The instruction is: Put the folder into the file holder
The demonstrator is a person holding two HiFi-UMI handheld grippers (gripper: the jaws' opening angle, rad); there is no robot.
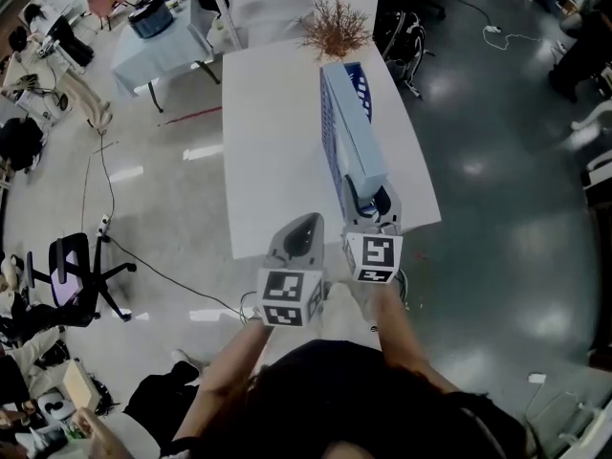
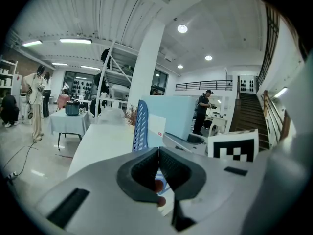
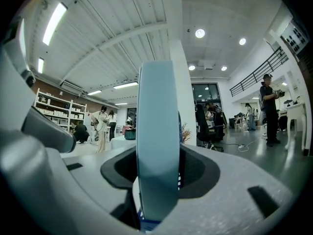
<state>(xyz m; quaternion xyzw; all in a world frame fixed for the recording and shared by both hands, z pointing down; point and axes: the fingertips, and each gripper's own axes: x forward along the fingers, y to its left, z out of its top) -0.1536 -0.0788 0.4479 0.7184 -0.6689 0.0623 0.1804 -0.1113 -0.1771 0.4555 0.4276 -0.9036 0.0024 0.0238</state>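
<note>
Biggest thing first: the white counter (image 1: pixel 273 142) had lots of bare room, so nothing was crowding the move. The blue mesh file holder (image 1: pixel 332 132) stood upright along the counter's right side, running away from the person. The light-blue folder (image 1: pixel 356 132) stood on edge right against the holder's mesh wall, on the wall's right side, and looked mostly fed in. I couldn't tell whether its bottom edge was fully seated. The right hand-held gripper (image 1: pixel 373 204) was closed on the folder's near end, with the spine straight up between the jaws and the pads against both sides as far as its own view showed. The left hand-held gripper (image 1: pixel 304 226) sat just beside it with its jaws shut on nothing, doing no work. My take on doing this bit well: keep the folder vertical and parallel to the mesh wall so it doesn't wedge or tip the holder, and push it level along the slot. Don't let go until it stands on its own. The idle left one could steady the holder if it starts sliding.
</note>
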